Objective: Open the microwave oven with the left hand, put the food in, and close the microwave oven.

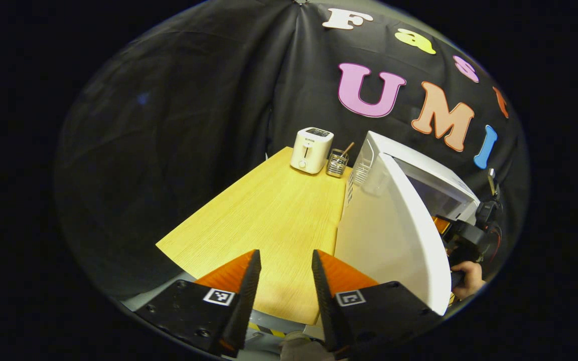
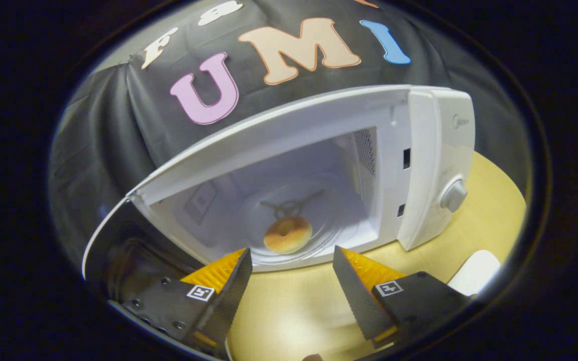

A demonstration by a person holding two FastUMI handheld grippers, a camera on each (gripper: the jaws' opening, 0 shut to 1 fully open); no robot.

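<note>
Resting: ring-shaped doughnut (image 2: 287, 234) on microwave's (image 2: 432, 165) glass turntable (image 2: 319, 220).

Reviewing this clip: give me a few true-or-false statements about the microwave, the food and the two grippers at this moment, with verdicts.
1. The microwave door is open. True.
2. The doughnut is clamped in the right gripper. False: it lies inside the microwave on the glass plate, and the gripper is open and empty.
3. The left gripper is shut on the door. False: it is open, beside the door.
4. A toaster stands on the wooden table. True.
</note>
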